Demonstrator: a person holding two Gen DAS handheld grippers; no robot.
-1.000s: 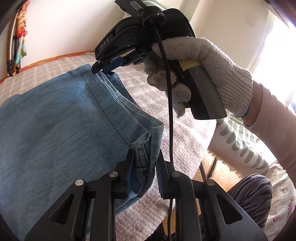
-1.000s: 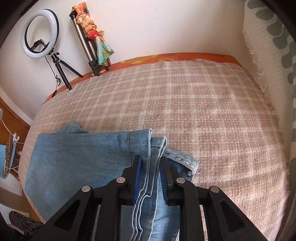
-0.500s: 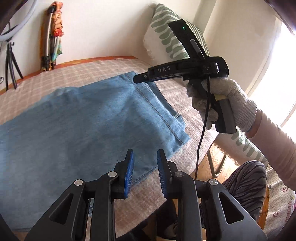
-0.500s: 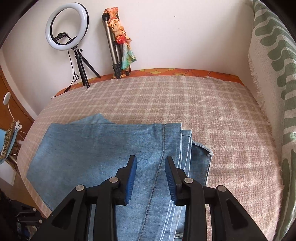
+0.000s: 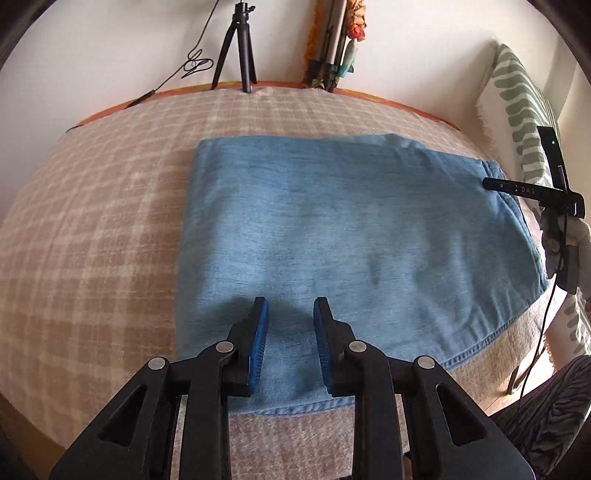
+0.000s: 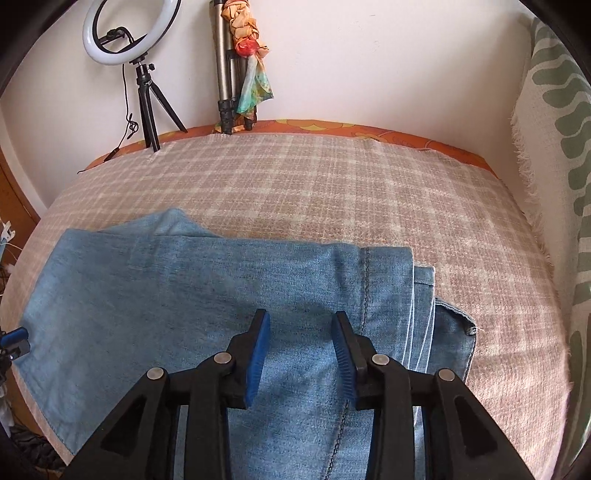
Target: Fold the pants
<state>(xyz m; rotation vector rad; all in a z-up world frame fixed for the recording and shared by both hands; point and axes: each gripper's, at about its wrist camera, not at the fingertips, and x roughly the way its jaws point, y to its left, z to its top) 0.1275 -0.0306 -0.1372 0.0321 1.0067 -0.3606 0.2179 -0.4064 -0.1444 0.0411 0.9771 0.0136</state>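
The blue denim pants [image 5: 351, 229] lie folded flat on the checked bed cover [image 5: 92, 221]. They also show in the right wrist view [image 6: 184, 295], with stacked hem edges at their right end [image 6: 424, 314]. My left gripper [image 5: 289, 306] is open and empty, hovering over the near edge of the pants. My right gripper [image 6: 301, 319] is open and empty above the pants' right part; it also shows in the left wrist view [image 5: 491, 181] at the far right, held by a gloved hand [image 5: 576, 243].
A ring light on a tripod [image 6: 114, 33] and a second tripod with a colourful cloth [image 6: 240, 74] stand at the wall behind the bed. A green-patterned pillow [image 6: 554, 147] stands on the right. The bed's near edge [image 5: 295, 424] is just under the left gripper.
Both grippers let go of the pants' hem and opened. Both pulled back and rose; the left one swung leftward to face the wall. The pants now lie flat.
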